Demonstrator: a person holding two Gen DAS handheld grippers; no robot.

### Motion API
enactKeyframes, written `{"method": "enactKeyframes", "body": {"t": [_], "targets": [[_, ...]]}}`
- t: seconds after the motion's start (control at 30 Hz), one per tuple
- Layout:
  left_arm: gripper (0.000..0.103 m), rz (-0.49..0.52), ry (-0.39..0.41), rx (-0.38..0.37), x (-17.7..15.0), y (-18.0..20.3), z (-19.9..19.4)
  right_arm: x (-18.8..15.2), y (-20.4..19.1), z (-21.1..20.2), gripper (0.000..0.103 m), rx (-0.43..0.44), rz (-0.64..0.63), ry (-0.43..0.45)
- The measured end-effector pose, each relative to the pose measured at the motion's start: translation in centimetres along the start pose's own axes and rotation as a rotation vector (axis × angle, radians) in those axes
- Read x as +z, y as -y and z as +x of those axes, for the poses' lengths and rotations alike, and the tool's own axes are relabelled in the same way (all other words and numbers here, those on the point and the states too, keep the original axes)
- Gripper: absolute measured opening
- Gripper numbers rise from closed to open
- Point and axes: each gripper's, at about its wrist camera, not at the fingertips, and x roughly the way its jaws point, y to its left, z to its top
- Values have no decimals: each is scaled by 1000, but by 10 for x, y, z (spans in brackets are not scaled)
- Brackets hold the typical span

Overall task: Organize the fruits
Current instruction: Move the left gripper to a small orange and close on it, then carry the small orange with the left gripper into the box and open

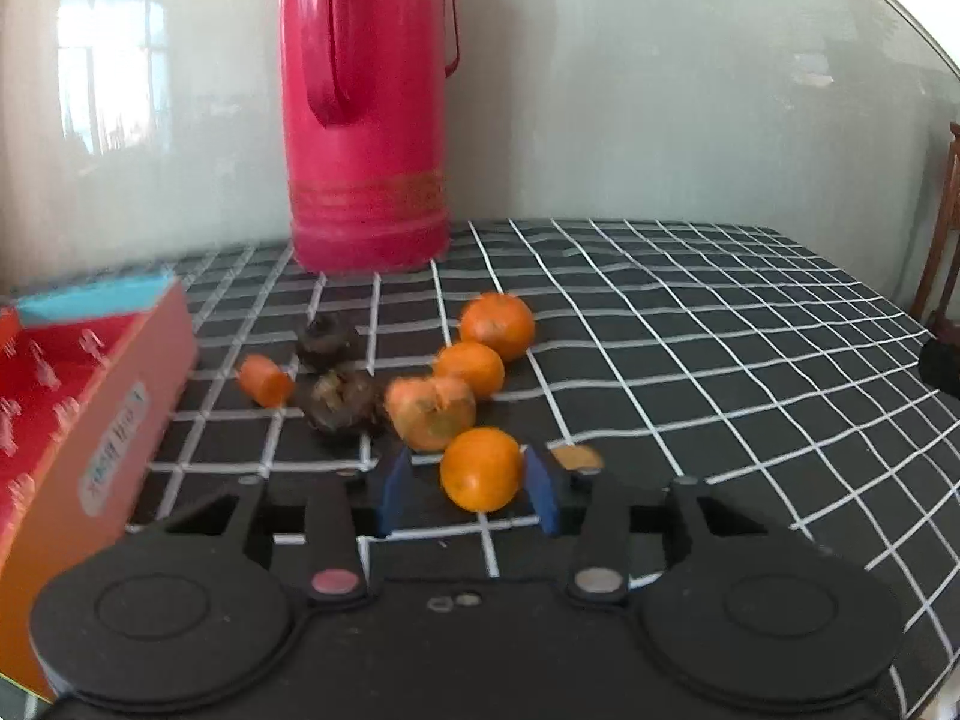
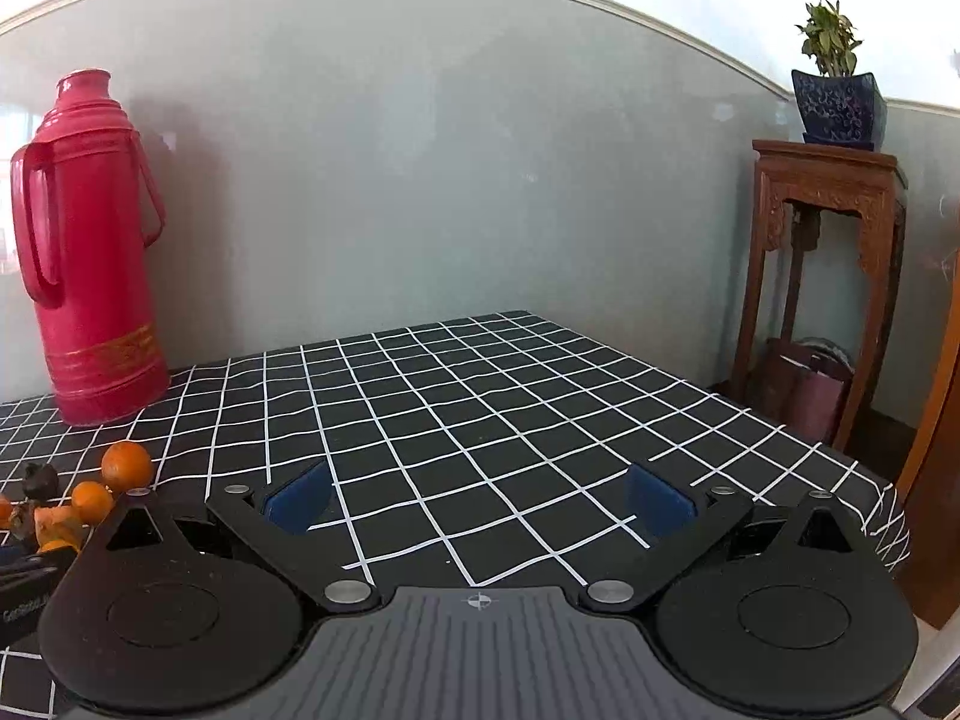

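Observation:
In the left wrist view, my left gripper [image 1: 471, 489] has its blue pads around a small orange tangerine [image 1: 480, 468]; the right pad touches it, a small gap shows at the left pad. Behind it on the checked cloth lie a persimmon [image 1: 431, 411], two more tangerines [image 1: 470, 367] [image 1: 498, 324], two dark fruits [image 1: 342, 402] [image 1: 327, 339] and a carrot piece [image 1: 266, 381]. My right gripper [image 2: 477, 501] is open and empty over the bare cloth; the fruit cluster [image 2: 90, 498] shows at its far left.
A red thermos [image 1: 366, 108] stands behind the fruit by the wall, also in the right wrist view [image 2: 90, 252]. A red and orange box [image 1: 78, 420] lies at the left. A wooden stand [image 2: 822, 276] with a potted plant [image 2: 837, 96] is beyond the table's right edge.

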Motion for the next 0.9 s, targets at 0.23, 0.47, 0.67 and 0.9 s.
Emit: {"method": "enactKeyframes", "body": {"t": [0.23, 0.47, 0.67, 0.9], "targets": [[26, -18, -25, -15, -2, 1, 7, 0, 1, -1, 103, 1, 12, 2], [22, 19, 17, 13, -4, 2, 0, -1, -2, -1, 103, 14, 10, 0], [22, 75, 117, 109, -3, -6, -25, -2, -11, -1, 103, 39, 0, -4], [22, 38, 218, 278, 5, -49, -60, -8, -33, -4, 103, 95, -39, 0]]}}
